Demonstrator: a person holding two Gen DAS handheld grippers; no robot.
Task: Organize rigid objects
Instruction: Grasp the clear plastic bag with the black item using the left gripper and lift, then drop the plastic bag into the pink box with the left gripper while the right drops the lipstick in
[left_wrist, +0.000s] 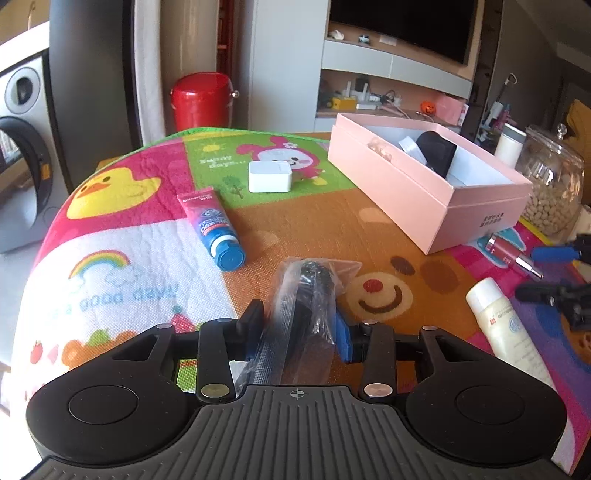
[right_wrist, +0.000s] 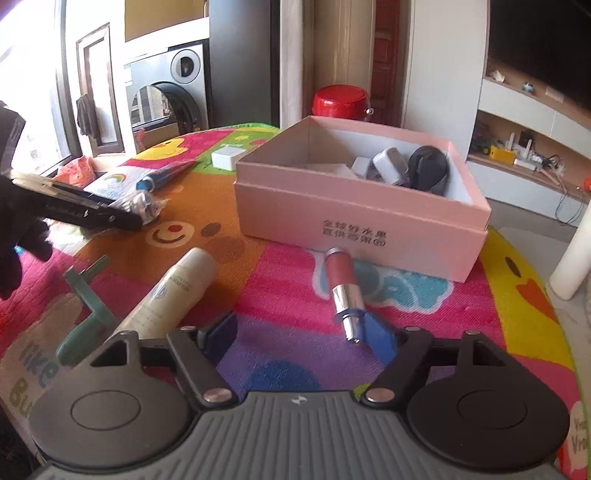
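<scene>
1. Lying nearest the left wrist camera, a black item in a clear plastic bag is sitting between the fingers of the left gripper; the blue pad on the right is touching the bag, while a gap is showing at the left pad, so the jaws are standing spread.
2. Standing spread over bare mat, the right gripper is pinching nothing; the red and silver lipstick tube is lying just ahead, its tip near the right pad.
3. Resting left of that gripper, a cream bottle is lying beside a green handle.
4. Sitting at the far right, the pink box is holding a black object and white pieces.
5. Lying in the open on the cartoon mat to the left are a blue-capped tube and a white cube, with clear room between them and the box.
</scene>
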